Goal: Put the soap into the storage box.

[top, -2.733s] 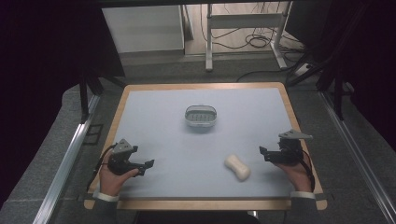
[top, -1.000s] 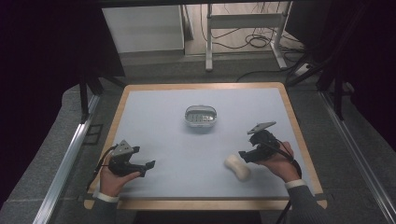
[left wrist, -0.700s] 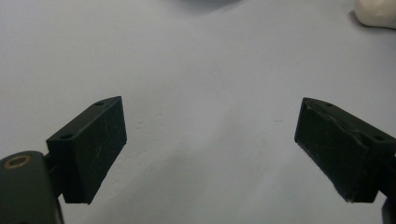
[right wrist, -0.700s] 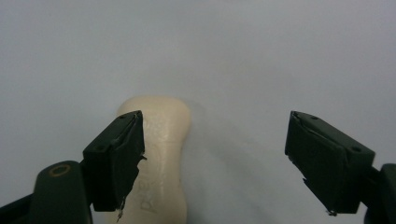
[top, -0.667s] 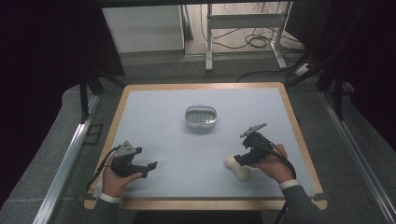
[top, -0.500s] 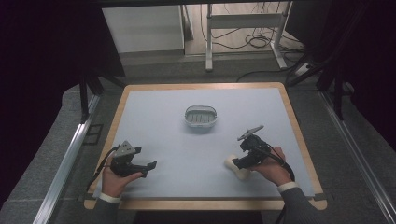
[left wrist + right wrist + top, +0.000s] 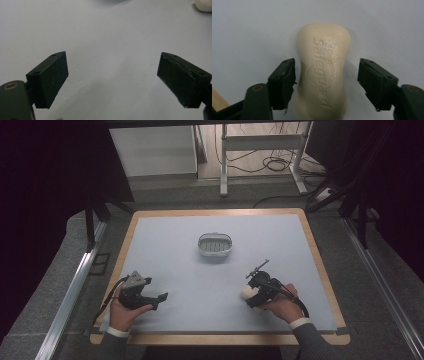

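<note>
A cream bar of soap (image 7: 323, 50) with embossed lettering lies flat on the pale blue mat (image 7: 200, 285), at the front right in the high view (image 7: 245, 292). My right gripper (image 7: 327, 75) is lowered over it, one jaw on each side of its narrow waist. The jaws have just been closing; the left one is almost at the soap and a gap remains on the right. My left gripper (image 7: 160, 299) rests at the front left, held by a hand, open (image 7: 112, 75) with bare mat between its jaws.
A small oval soap dish (image 7: 215, 245) with a grey rim stands at the middle of the mat, behind both grippers. The mat covers a wooden-edged table (image 7: 220, 338). The soap's end shows at the top right of the left gripper view (image 7: 205, 5).
My right gripper has moved left and down from the right edge onto the soap, and its jaws have narrowed around it. The left gripper has stayed where it was.
</note>
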`<state>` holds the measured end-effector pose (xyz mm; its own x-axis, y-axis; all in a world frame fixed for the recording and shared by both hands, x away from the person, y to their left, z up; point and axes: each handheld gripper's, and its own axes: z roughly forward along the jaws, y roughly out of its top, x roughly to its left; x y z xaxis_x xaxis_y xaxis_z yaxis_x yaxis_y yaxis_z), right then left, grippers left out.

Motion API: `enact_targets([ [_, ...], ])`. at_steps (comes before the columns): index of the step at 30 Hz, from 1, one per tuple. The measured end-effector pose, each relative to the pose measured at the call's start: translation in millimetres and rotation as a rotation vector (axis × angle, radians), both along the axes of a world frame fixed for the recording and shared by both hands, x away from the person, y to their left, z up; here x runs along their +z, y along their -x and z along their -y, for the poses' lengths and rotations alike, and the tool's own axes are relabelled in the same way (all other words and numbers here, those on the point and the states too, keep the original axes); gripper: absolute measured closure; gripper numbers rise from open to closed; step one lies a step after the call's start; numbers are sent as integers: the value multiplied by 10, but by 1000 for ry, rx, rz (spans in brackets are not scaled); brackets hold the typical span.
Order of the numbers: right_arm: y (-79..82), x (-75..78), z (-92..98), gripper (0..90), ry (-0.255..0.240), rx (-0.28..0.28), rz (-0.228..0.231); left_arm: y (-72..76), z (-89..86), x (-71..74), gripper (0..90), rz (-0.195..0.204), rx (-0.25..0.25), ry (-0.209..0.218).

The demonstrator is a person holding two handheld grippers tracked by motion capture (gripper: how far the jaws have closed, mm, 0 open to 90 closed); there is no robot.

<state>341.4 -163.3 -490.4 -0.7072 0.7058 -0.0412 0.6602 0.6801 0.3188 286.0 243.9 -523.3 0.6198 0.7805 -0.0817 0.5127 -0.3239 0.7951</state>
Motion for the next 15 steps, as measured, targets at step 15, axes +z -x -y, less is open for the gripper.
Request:
enact_targets([
  [15, -65, 6, -37, 494, 22, -2, -38, 4, -5, -5, 105, 3, 7, -15],
])
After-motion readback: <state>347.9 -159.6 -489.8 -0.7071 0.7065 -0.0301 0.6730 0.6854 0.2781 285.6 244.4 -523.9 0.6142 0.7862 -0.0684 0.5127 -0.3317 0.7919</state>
